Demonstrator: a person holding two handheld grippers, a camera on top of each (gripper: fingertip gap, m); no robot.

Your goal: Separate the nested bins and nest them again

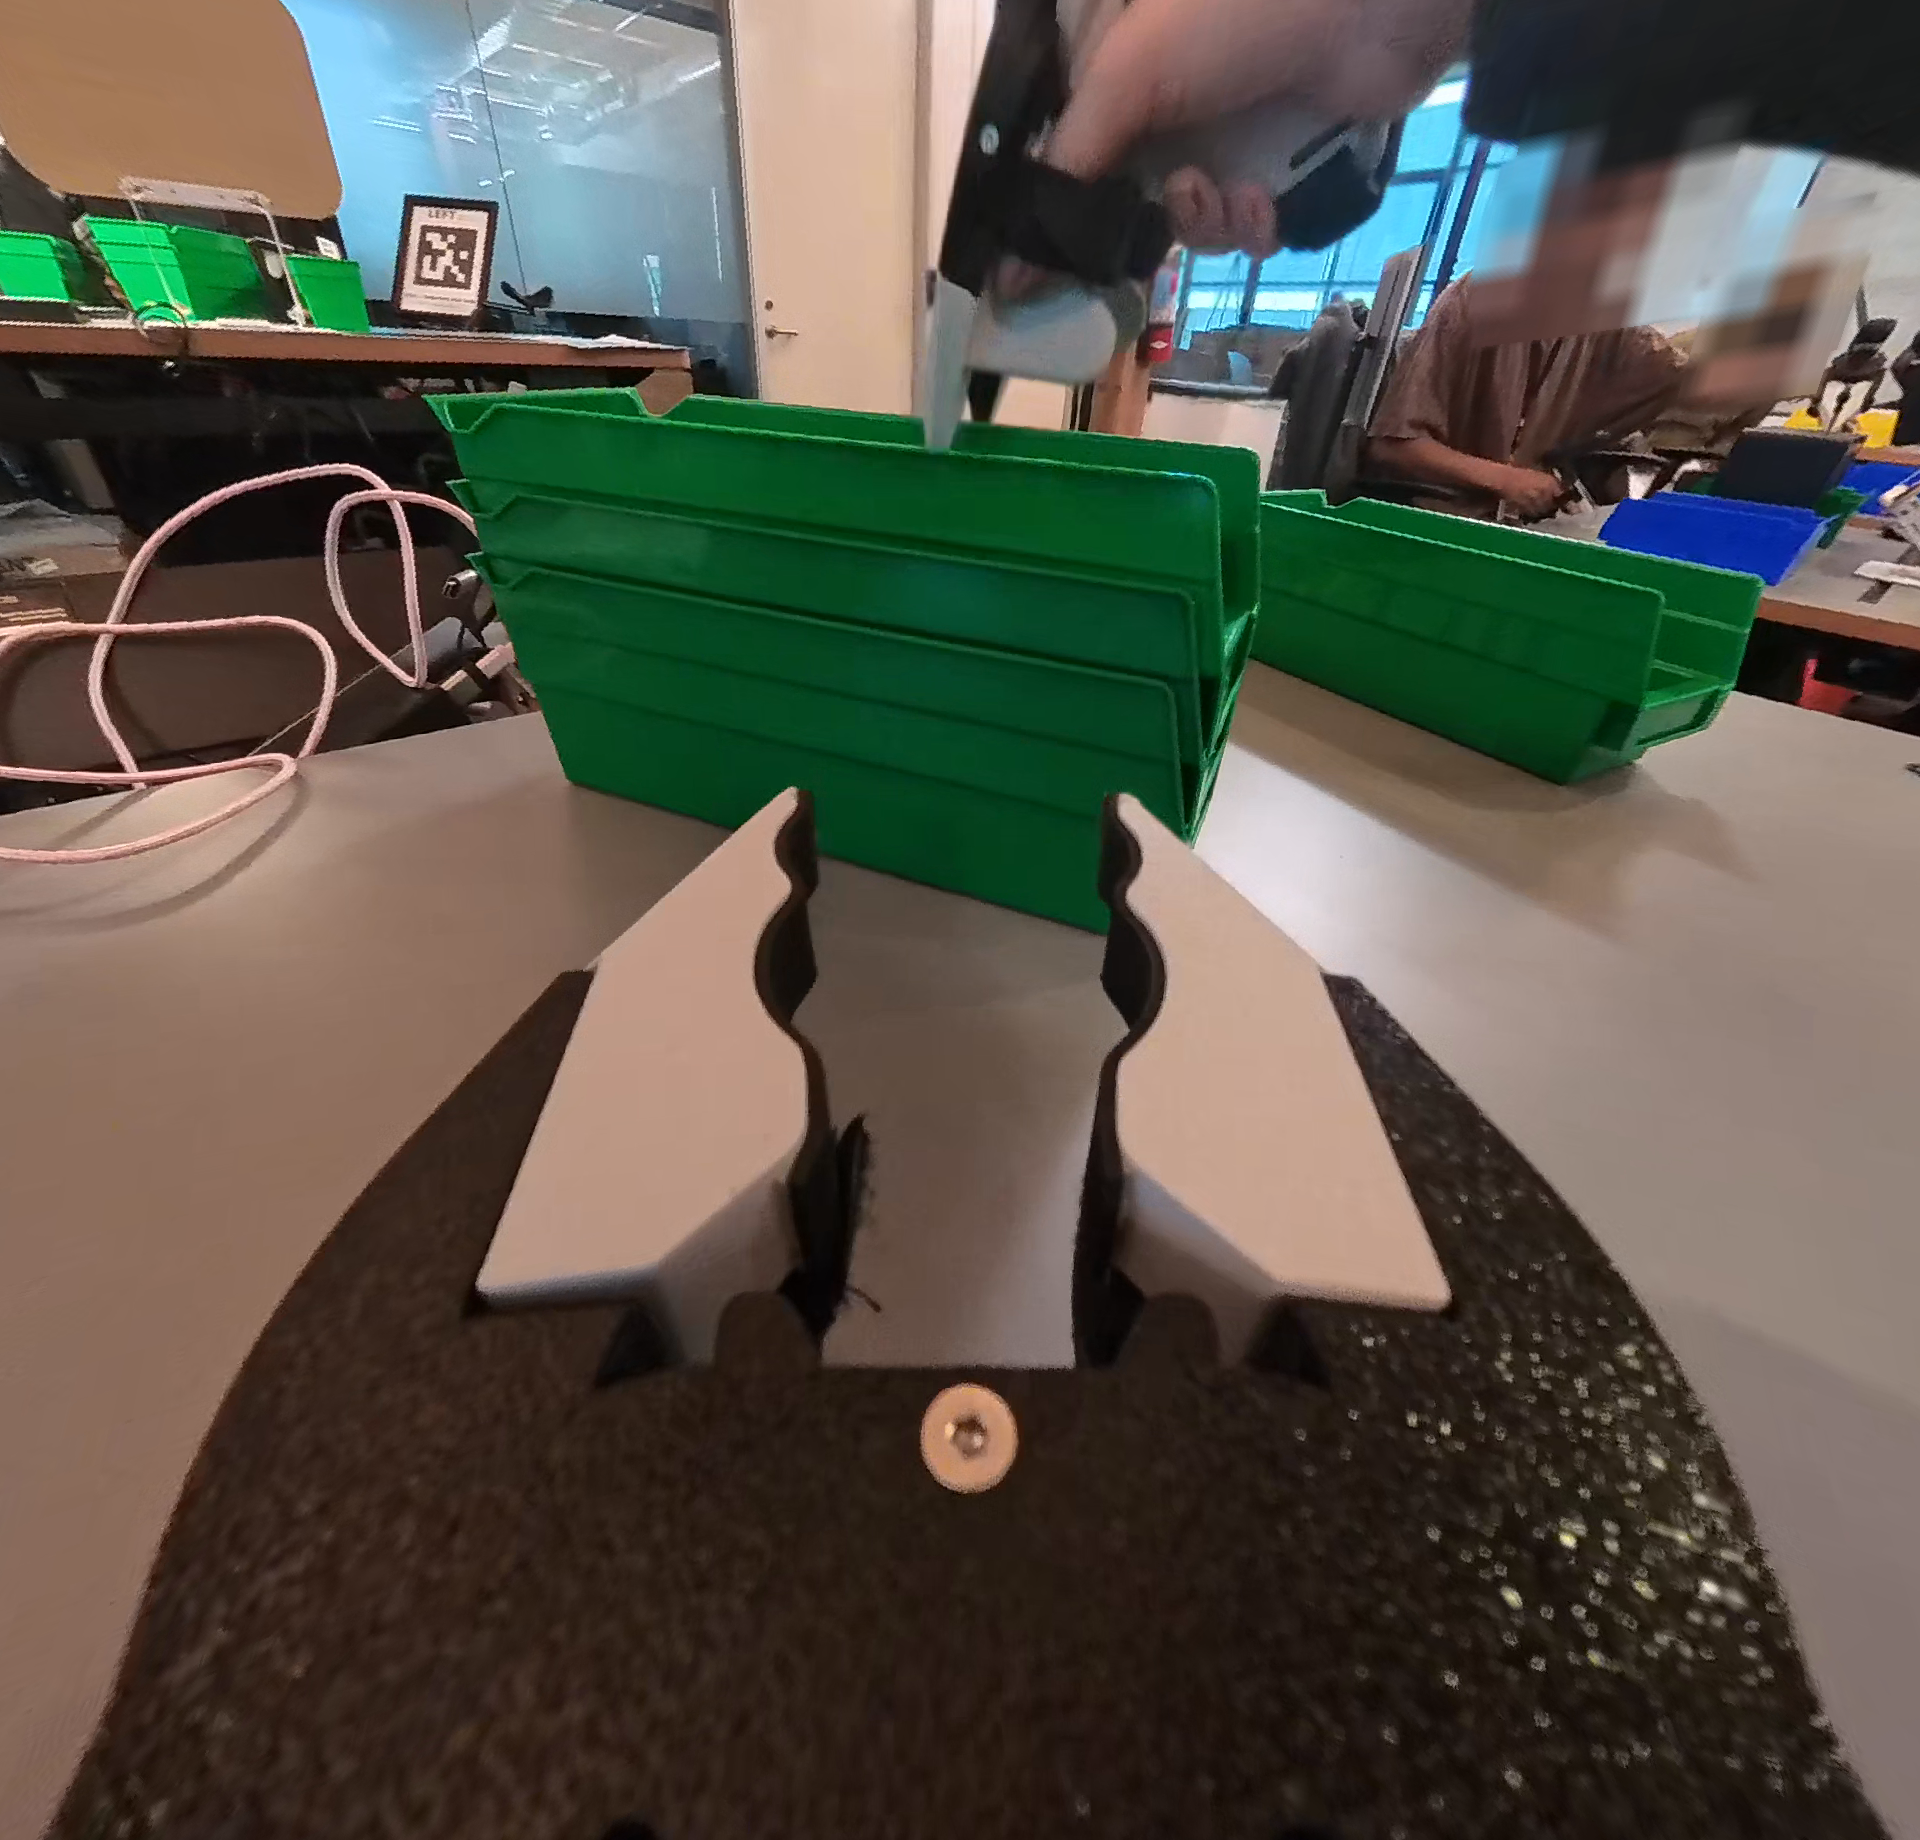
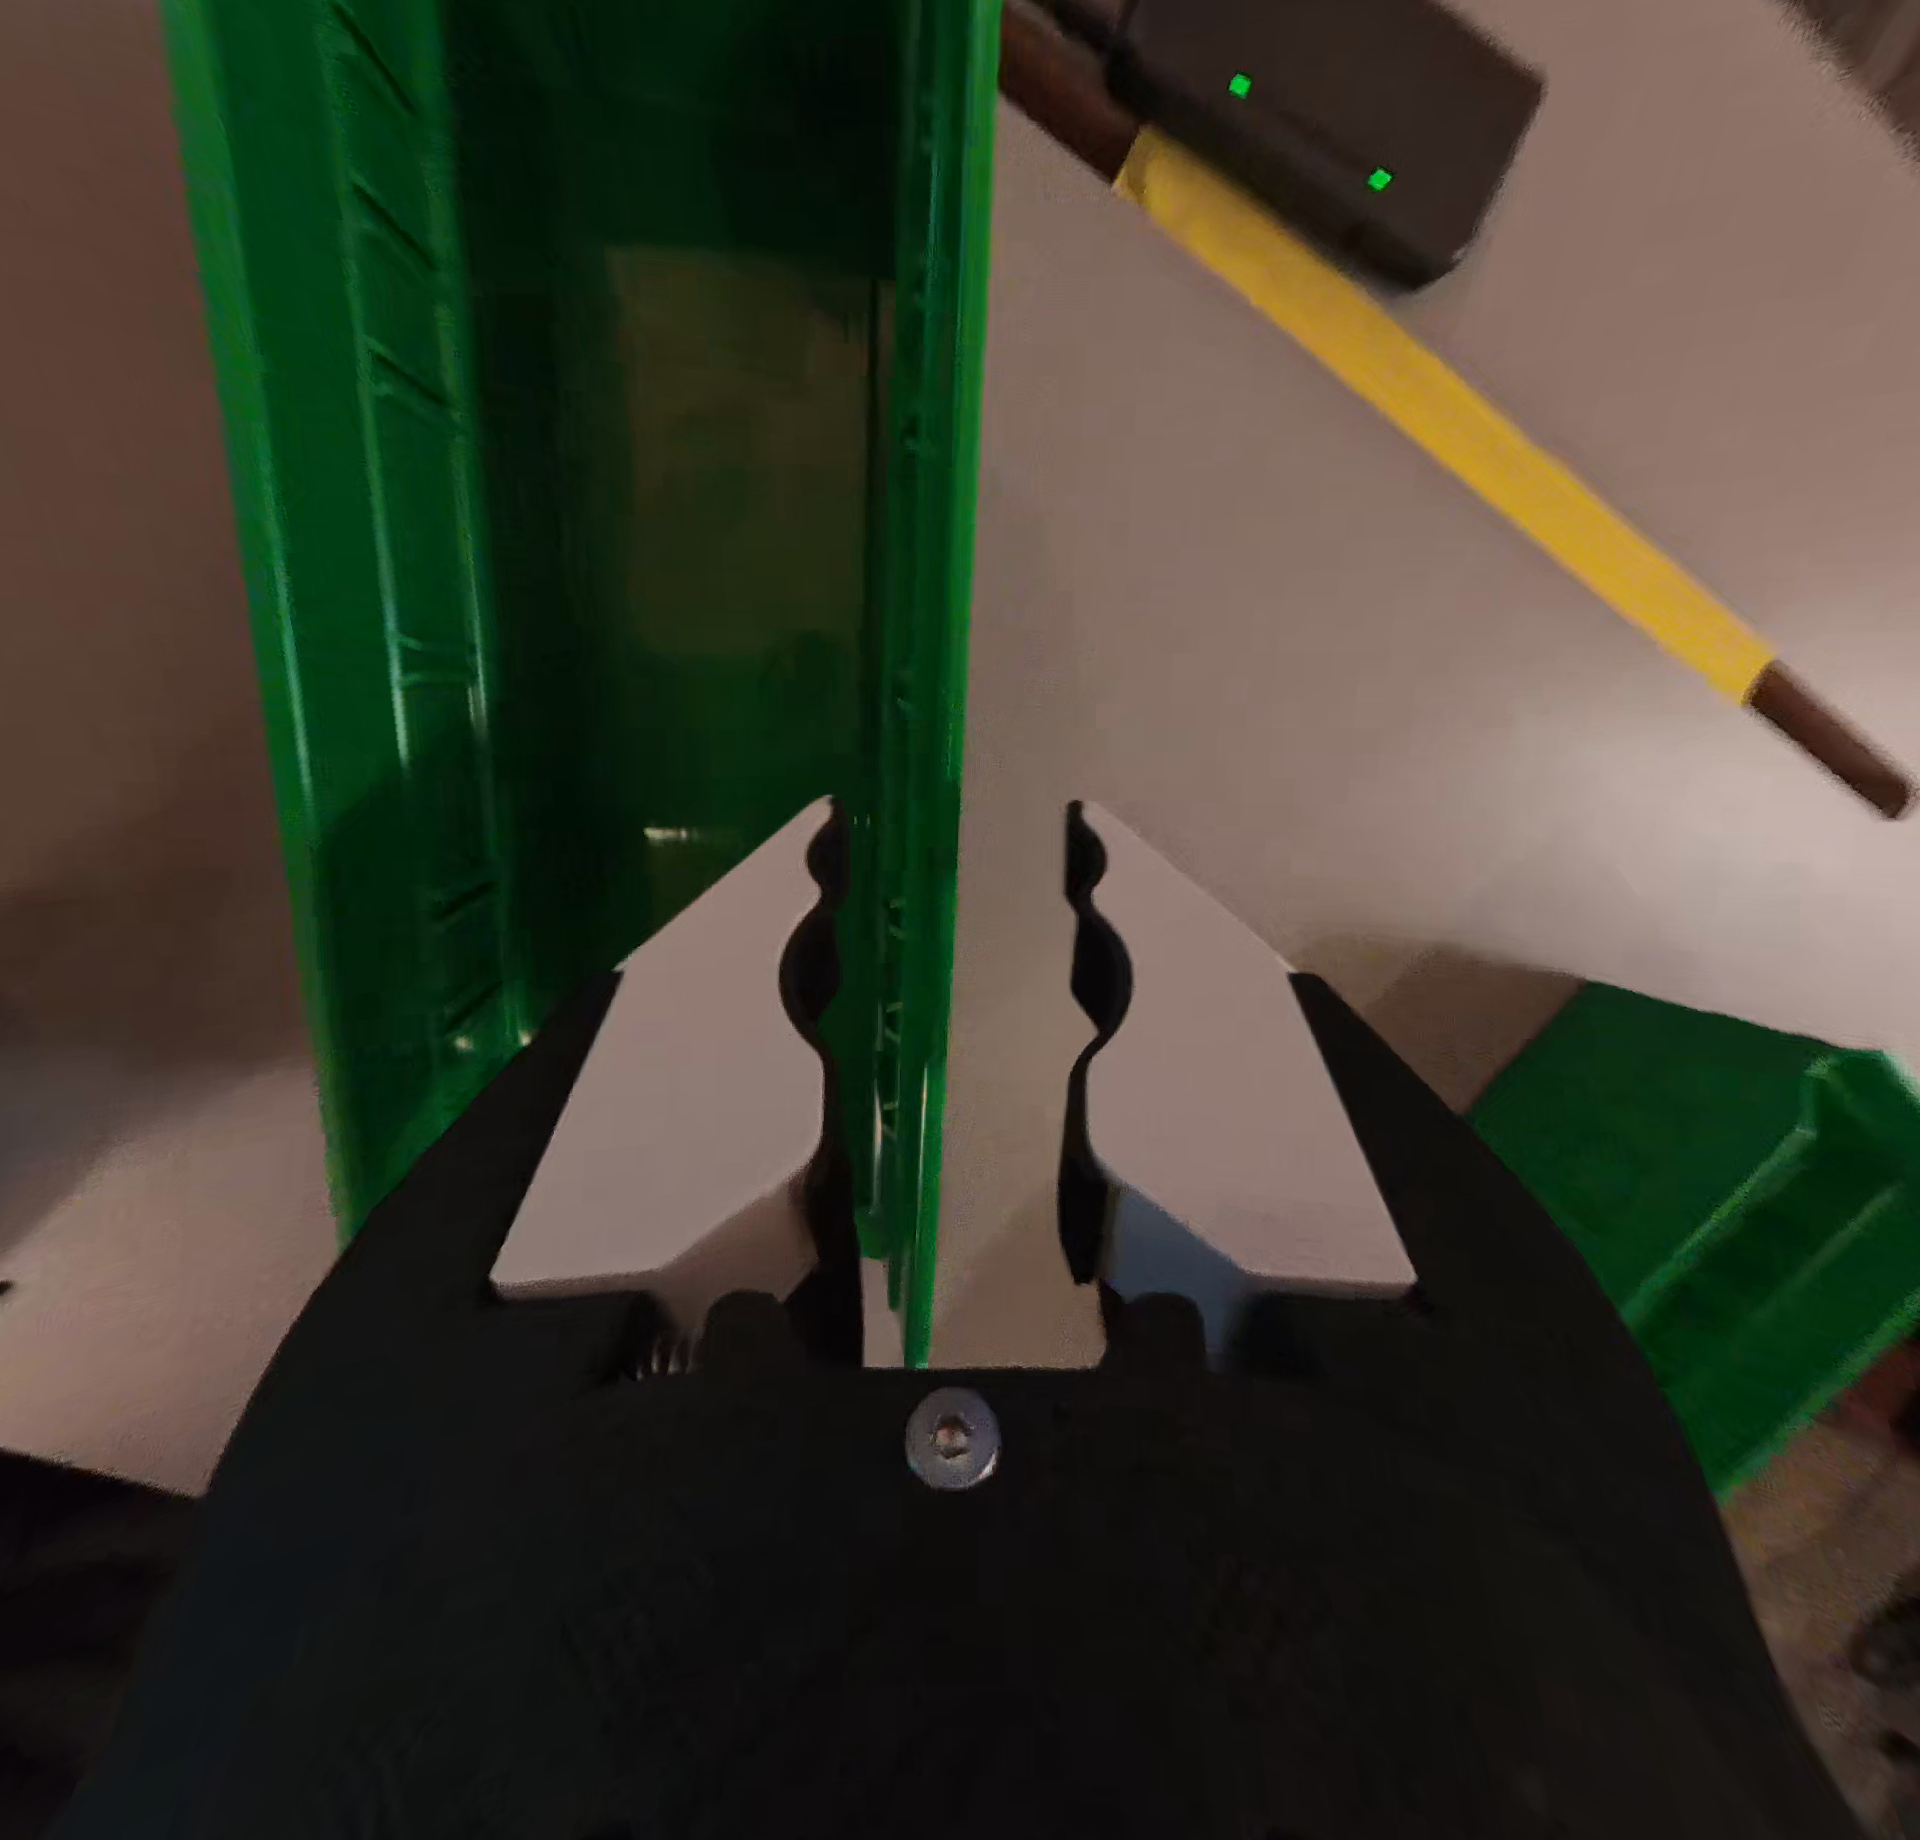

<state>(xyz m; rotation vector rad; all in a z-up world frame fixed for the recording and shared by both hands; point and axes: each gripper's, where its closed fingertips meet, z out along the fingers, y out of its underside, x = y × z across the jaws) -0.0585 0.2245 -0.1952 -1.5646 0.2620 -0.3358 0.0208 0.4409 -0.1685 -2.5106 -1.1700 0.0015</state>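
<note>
Nested green bins [image 1: 852, 637] stand on the grey table [image 1: 312, 959] just ahead of the left gripper [image 1: 961, 824], empty with fingers wide, long axis crosswise. From the right wrist, the right gripper [image 2: 951, 814] straddles the glossy ribbed bin wall [image 2: 914, 647], fingers parted, the left one touching.

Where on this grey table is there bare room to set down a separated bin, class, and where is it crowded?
Free: the grey table between the nested green stack and the second green bin, and the patch in front of the stack around the open left tool. Crowded: the left edge, where the pink cord loops, and over the stack, where the right tool straddles its wall.
</note>
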